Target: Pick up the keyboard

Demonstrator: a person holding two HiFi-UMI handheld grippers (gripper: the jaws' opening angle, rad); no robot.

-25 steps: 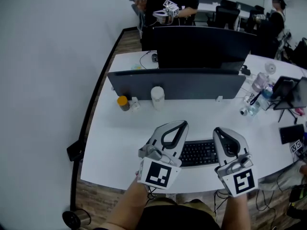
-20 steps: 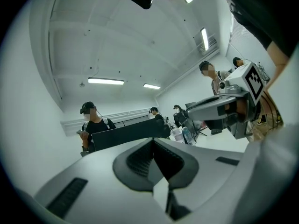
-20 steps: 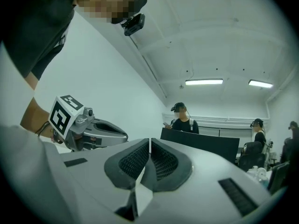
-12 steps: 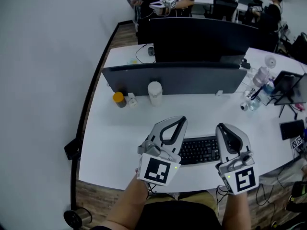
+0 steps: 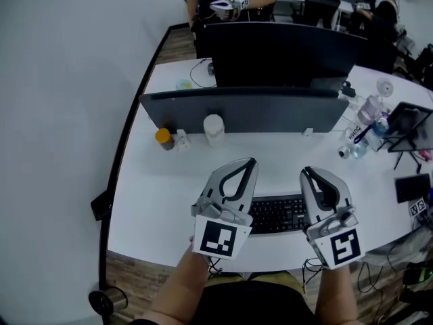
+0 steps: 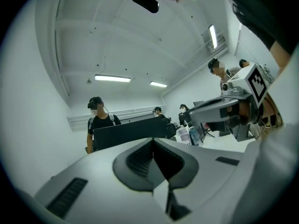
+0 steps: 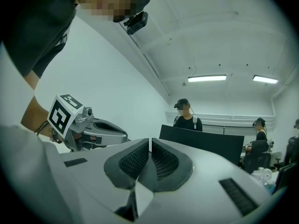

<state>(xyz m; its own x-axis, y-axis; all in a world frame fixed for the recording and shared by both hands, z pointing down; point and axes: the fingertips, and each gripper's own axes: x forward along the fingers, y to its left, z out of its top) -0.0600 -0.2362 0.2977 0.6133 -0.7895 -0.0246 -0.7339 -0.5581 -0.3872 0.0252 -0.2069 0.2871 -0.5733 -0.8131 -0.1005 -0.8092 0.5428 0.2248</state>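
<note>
left tool (image 5: 247, 164): jaws together, empty, over keyboard's left end
right tool (image 5: 306, 174): jaws together, empty, over its right end
keyboard (image 5: 277, 214): near desk (image 5: 162, 195) edge, long axis left-right, spanning between the 2 tools

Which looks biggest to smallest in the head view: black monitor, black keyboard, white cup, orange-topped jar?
1. black flat monitor
2. black keyboard, though partly covered
3. white round cup
4. small orange-topped jar
</note>
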